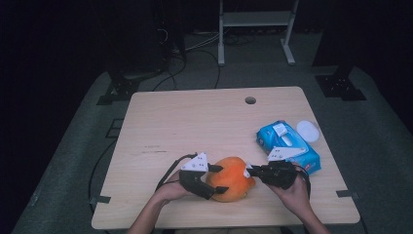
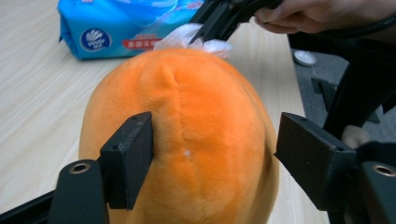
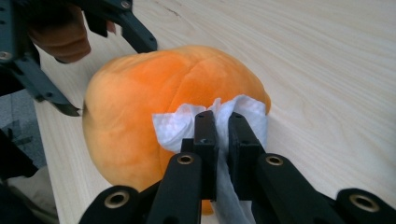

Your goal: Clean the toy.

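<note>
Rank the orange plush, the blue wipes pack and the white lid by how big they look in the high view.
1. Blue wipes pack and orange plush: too close to call, and the grippers cover part of the plush.
2. White lid: clearly smallest, lying beside the pack's far corner.

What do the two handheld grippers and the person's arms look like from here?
Both the left gripper and the right gripper are black, each with a grey three-cornered plate on top, blocky black fingers and brass-coloured pivot rivets. Black cables trail back. The forearms are bare, unsleeved.
</note>
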Demonstrator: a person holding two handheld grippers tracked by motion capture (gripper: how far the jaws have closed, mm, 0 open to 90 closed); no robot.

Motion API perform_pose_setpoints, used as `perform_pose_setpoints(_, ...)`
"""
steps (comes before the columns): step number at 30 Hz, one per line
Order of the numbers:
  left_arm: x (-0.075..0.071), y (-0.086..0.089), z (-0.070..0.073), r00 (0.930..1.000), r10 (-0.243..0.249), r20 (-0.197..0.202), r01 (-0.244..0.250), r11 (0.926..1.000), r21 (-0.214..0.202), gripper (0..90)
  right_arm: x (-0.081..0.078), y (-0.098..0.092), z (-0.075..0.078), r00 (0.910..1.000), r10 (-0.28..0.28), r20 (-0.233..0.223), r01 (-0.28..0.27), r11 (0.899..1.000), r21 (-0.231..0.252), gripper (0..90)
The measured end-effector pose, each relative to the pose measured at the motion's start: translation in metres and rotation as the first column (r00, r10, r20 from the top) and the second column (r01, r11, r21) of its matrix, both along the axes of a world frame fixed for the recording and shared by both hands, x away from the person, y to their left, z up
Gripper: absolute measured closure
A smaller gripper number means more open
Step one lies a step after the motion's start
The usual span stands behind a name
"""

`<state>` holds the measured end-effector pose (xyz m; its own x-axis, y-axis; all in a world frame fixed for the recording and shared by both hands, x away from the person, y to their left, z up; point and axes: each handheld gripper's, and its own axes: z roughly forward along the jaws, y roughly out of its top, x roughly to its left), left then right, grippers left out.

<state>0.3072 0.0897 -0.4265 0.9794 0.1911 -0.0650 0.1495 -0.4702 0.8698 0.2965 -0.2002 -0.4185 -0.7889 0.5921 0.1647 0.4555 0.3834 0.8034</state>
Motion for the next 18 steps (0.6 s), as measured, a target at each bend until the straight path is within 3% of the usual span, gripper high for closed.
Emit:
perform_pose_setpoints(2, 0.001, -0.001, 0.002, 0.9997, 0.024, -0.002, -0.024, 0.9997, -0.003, 20.7, -0.002, 0.000, 0.000, 0.9999, 0.016, -0.001, -0.016, 1.000, 0.006, 83.2)
perform_pose_setpoints(4, 0.007, -0.003, 0.002, 0.9937, 0.112, -0.006, -0.112, 0.9935, -0.022, 15.0, -0.007, 0.003, 0.002, 0.9989, 0.047, -0.002, -0.047, 0.999, 0.013, 83.2)
perform_pose_setpoints(6, 0.008, -0.005, -0.001, 0.9938, 0.107, -0.027, -0.107, 0.9942, -0.001, 13.4, -0.014, 0.010, 0.003, 0.9956, 0.094, -0.003, -0.094, 0.995, 0.013, 83.2)
perform_pose_setpoints(8, 0.004, -0.007, -0.005, 0.9969, 0.078, 0.010, -0.078, 0.9967, 0.021, 16.8, -0.021, 0.017, 0.007, 0.9930, 0.116, 0.024, -0.115, 0.993, -0.019, 83.2)
perform_pose_setpoints(9, 0.004, -0.007, -0.005, 0.9969, 0.078, 0.010, -0.078, 0.9967, 0.021, 20.4, -0.023, 0.019, 0.009, 0.9926, 0.114, 0.042, -0.113, 0.993, -0.029, 83.2)
perform_pose_setpoints(14, -0.002, -0.012, -0.007, 0.9990, 0.018, 0.041, -0.020, 0.9981, 0.058, 26.2, -0.018, 0.020, 0.016, 0.9942, 0.077, 0.075, -0.080, 0.996, 0.031, 83.2)
perform_pose_setpoints(18, 0.002, -0.009, -0.007, 0.9983, 0.053, 0.025, -0.054, 0.9974, 0.048, 26.5, -0.012, 0.016, 0.008, 0.9971, 0.059, 0.048, -0.060, 0.998, 0.034, 83.2)
